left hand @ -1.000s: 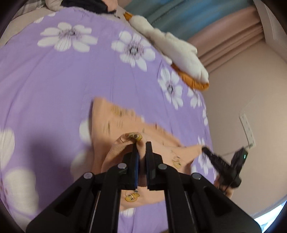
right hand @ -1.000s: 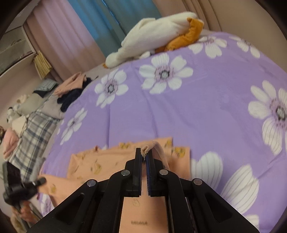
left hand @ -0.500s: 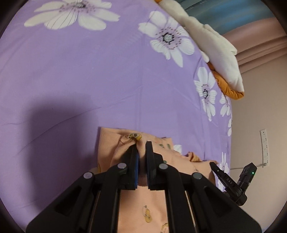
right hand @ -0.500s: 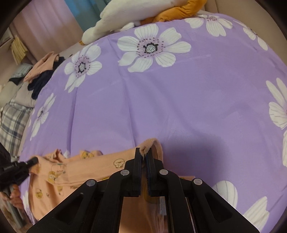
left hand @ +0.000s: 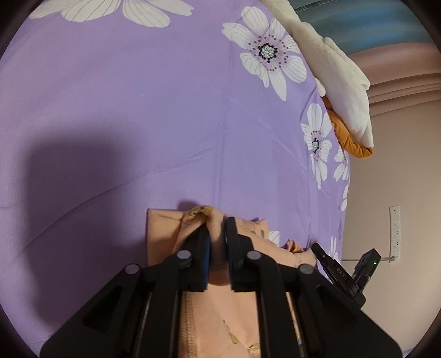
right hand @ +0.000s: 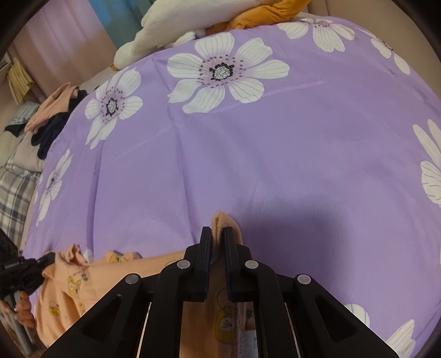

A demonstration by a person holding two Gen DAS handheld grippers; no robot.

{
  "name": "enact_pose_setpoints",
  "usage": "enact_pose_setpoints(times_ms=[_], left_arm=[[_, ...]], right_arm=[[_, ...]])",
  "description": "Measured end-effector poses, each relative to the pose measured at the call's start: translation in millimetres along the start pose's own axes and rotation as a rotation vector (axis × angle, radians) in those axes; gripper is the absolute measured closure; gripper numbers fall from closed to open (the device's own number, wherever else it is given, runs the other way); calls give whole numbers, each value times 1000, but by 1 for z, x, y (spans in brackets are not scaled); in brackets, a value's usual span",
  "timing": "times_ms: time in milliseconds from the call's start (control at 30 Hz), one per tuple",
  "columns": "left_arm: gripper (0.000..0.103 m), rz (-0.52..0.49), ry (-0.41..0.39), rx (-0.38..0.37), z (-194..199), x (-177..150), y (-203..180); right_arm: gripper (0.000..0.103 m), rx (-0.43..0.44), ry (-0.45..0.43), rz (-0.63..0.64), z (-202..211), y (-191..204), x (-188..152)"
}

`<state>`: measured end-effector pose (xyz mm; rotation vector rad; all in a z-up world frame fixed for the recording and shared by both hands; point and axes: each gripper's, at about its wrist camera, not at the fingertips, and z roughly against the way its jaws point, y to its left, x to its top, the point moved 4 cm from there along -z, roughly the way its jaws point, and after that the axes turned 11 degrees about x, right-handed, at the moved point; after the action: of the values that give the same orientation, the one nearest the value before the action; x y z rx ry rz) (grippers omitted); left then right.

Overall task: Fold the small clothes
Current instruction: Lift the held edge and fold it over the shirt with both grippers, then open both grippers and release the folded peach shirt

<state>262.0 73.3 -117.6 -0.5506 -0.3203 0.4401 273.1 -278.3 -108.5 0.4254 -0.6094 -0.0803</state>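
We see one peach garment [left hand: 165,234] on the purple bedsheet [left hand: 137,124]. A fold sits between the left tongs [left hand: 217,234], which are opening. The right tongs [right hand: 217,239] are clamped on another fold.

I'm in a bedroom at home, working over a bed [right hand: 303,143] spread with a purple sheet printed in big white flowers. At the far edge of that bed lies a white and orange plush blanket [right hand: 193,22], with teal and pink curtains [right hand: 69,41] hanging just behind it. Off the bed's left side, a heap of clothes [right hand: 46,115] piles up. A socket strip [left hand: 394,234] sits on the plain wall right of the bed.
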Motion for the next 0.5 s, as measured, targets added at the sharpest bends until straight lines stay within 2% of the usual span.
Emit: enact_pose_setpoints(times_ms=[67,100,133,167,300,400,500], left_arm=[[74,5,-1,-25,3,1,-2],[69,8,-10,-38,7,3,-4],[58,10,-26,-41,11,4,-5],[49,13,-46,-37,14,6,-6],[36,2,-180,2,40,16,-4],[35,0,-176,22,48,15,2],[34,-67,-189,77,57,2,5]], right_arm=[[90,-4,-20,-13,3,-2,3],[76,-22,-39,-16,6,-3,6],[62,-45,-66,-19,10,-6,9],[59,-63,-96,-23,16,-9,11],[58,-47,-136,-53,31,-19,20],[58,-53,-151,-61,44,-26,20],[55,-25,-141,-45,54,-28,13]])
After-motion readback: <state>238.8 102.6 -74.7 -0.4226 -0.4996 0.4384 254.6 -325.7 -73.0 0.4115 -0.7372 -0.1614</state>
